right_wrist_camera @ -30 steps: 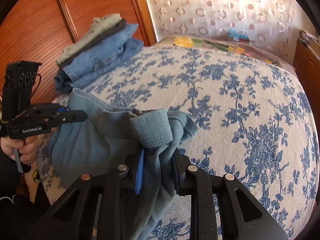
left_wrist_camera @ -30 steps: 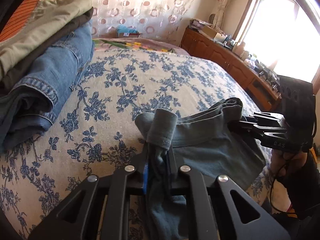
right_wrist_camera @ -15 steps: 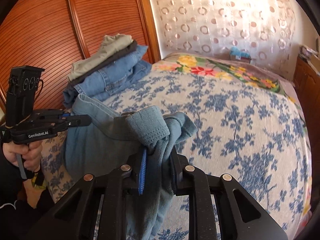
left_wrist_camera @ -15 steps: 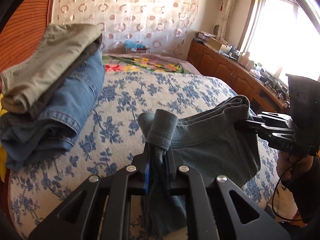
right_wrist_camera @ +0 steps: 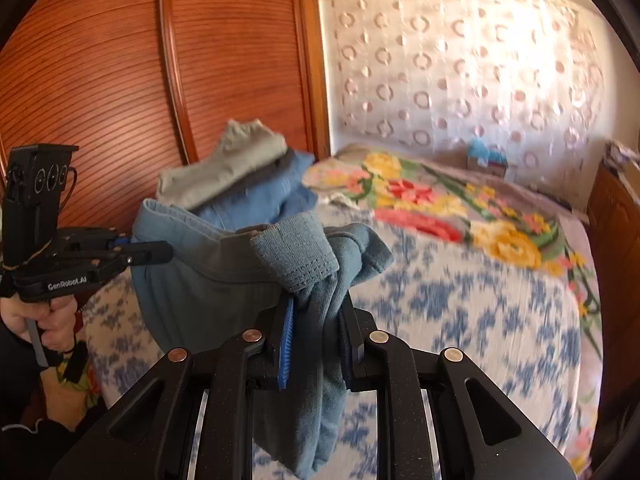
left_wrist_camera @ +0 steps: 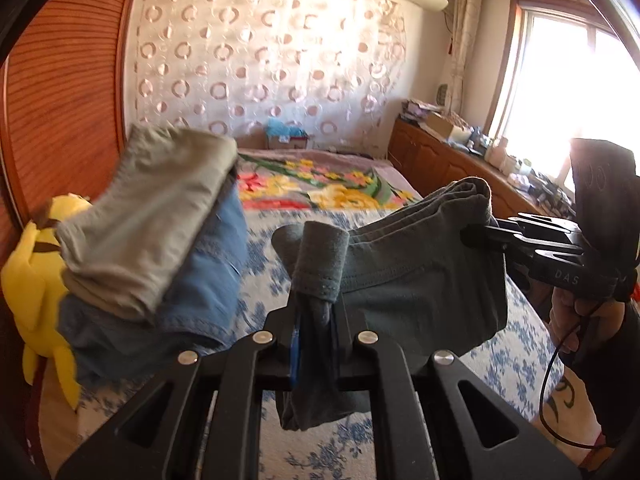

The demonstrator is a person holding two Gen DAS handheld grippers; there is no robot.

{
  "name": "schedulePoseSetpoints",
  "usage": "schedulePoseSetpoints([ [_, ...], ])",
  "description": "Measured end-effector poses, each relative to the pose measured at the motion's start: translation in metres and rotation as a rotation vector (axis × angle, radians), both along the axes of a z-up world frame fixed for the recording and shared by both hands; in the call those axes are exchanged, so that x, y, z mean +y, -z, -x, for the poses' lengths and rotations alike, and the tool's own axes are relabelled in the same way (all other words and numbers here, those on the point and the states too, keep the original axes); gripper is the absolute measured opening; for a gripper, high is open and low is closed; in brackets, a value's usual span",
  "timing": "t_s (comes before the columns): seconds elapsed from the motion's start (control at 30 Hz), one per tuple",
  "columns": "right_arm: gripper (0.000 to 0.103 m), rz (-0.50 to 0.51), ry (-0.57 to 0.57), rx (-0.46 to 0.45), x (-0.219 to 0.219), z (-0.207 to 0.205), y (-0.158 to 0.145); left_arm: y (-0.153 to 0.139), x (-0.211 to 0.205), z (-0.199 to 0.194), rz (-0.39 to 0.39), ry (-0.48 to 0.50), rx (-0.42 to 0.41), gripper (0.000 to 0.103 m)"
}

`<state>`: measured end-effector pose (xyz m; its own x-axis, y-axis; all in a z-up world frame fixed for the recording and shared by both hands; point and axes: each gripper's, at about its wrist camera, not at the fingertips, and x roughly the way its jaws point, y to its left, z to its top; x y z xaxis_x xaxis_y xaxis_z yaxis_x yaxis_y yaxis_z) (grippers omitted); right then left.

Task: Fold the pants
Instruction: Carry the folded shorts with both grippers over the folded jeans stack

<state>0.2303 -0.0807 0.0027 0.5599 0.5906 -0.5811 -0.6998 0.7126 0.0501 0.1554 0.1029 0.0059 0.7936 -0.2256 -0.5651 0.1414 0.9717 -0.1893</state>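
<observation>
Left wrist view shows the left gripper with its fingers clenched on a bunched end of the grey-blue pants, a rolled hem poking up above them and a short tail hanging below. In the same view the right gripper grasps the other end of the folded bundle, and the right wrist view confirms it: the right gripper pinches a thick wad of cloth between blue-padded fingers, while the left gripper bites the far edge.

The pants hang between the two grippers, lifted off the bed, several layers thick at the top edge. I judge that the folding itself is largely done and the bundle is now being carried.

Just beside it, to the left, sits a stack of folded clothes: a khaki piece on top of blue denim, against the wooden wardrobe. A yellow plush toy leans beside the stack.

What seems left is setting the pants down, probably on that stack, and releasing both ends without letting the layers slip apart.
</observation>
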Motion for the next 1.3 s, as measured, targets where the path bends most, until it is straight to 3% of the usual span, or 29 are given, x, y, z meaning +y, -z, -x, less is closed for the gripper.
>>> schedulePoseSetpoints([
  [0.33, 0.017, -0.006, -0.070, -0.072, 0.040, -0.027, -0.038, -0.026, 0.029, -0.001, -0.015, -0.082, -0.055, 0.007],
  [0.7, 0.017, -0.006, -0.141, -0.110, 0.076, -0.054, -0.055, -0.030, 0.054, 0.000, -0.023, -0.161, -0.089, 0.007],
  [1.07, 0.017, 0.043, -0.248, -0.185, 0.164, -0.096, -0.078, -0.029, 0.111, -0.016, 0.045, -0.298, -0.116, 0.007],
  [1.3, 0.017, 0.118, -0.319, -0.192, 0.231, -0.124, -0.072, -0.013, 0.141, -0.025, 0.097, -0.351, -0.094, 0.007],
])
